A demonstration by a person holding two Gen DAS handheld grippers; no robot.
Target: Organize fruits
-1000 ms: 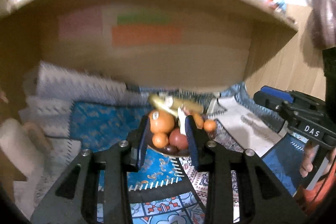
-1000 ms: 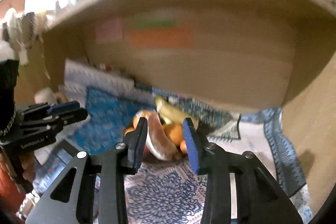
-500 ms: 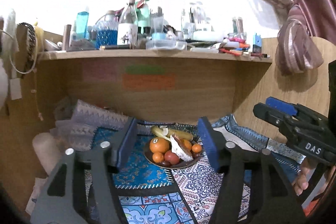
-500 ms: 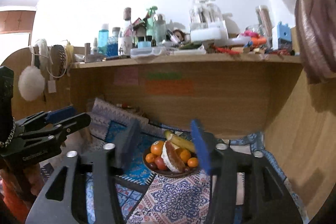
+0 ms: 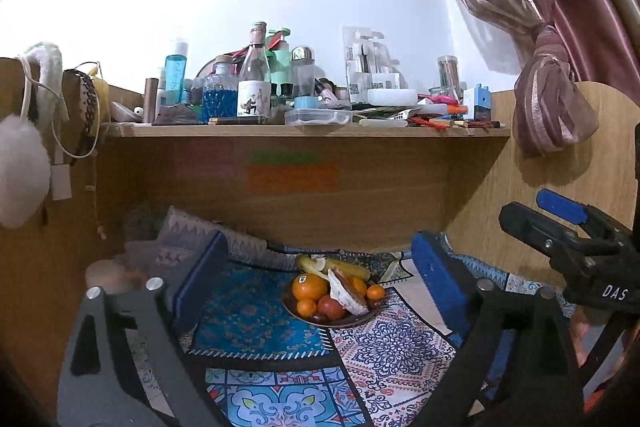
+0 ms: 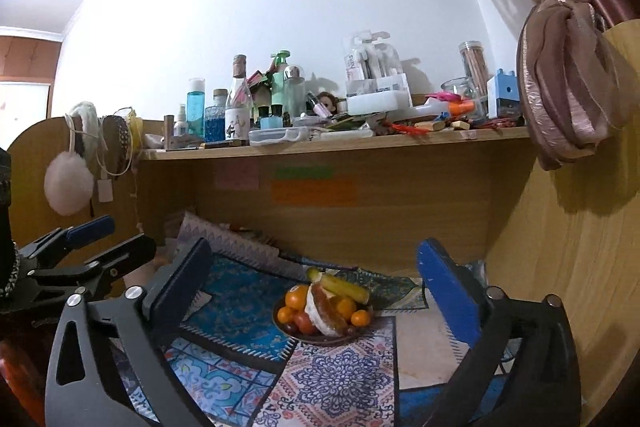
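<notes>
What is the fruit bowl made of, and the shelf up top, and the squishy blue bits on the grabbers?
The fruit bowl looks like dark brown wood or glazed ceramic; too small to tell. The shelf seems wood-grain laminate board, with a matte tan surface and a straight cut edge. The blue pads on the left gripper and right gripper look like matte rubber or foam.

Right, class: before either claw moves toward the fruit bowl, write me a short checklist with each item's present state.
1. Left claw open: ok.
2. Right claw open: ok.
3. Both claws hold nothing: ok.
4. Fruit bowl in view between the fingers of both: ok.
5. Large orange on top, uncovered: ok.
6. Banana free to lift from behind the pile: cannot tell.
</notes>
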